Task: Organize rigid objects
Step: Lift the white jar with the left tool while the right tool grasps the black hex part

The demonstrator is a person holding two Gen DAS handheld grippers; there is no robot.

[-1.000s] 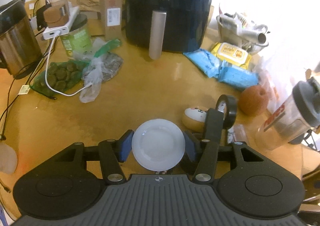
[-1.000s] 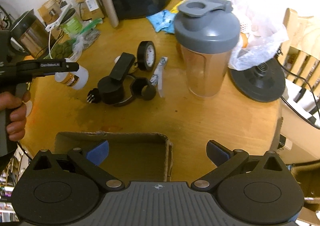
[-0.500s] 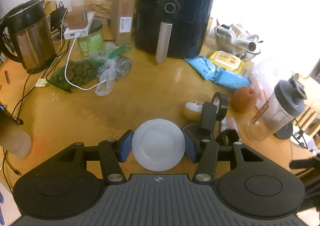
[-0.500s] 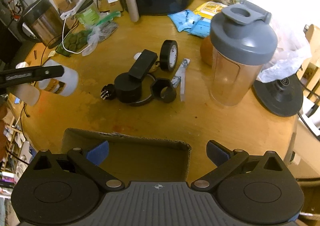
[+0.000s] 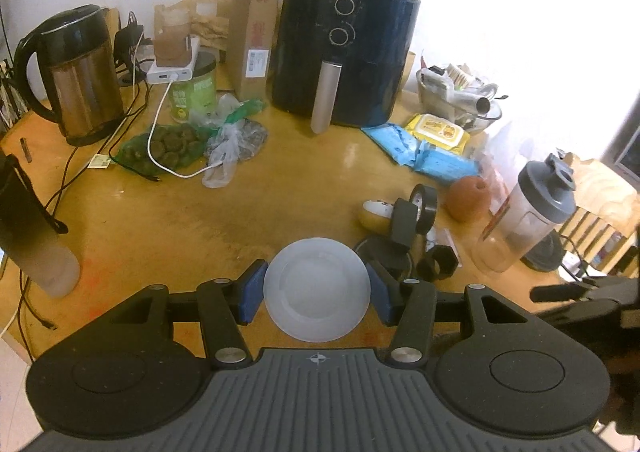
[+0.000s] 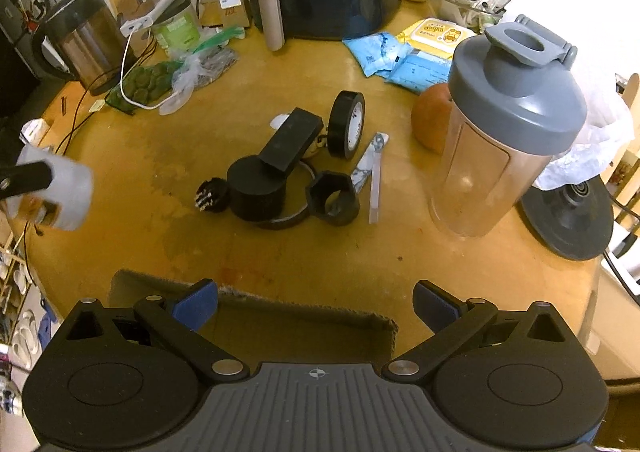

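My left gripper [image 5: 317,294] is shut on a white plastic bottle [image 5: 316,276], seen end-on as a pale disc between the blue pads and held above the wooden table [image 5: 240,212]. In the right wrist view the same bottle [image 6: 60,192] hangs at the far left. My right gripper [image 6: 316,304] is open and empty, over the rim of a cardboard box [image 6: 280,306] at the table's near edge. Mid-table lie a black cylinder [image 6: 258,192], a black block [image 6: 290,142], a tape roll [image 6: 347,124] and a hexagonal black ring [image 6: 334,198].
A grey-lidded shaker bottle [image 6: 500,124] stands right of the black parts, an orange fruit [image 6: 428,120] behind it. An air fryer [image 5: 344,52], a kettle [image 5: 80,72], bags of food [image 5: 172,146], blue packets [image 5: 420,152] and a frosted bottle [image 5: 36,244] stand around the table.
The left gripper has drawn back and up from the table with the white bottle, so more of the table shows. In the right wrist view the bottle has slid towards the left edge.
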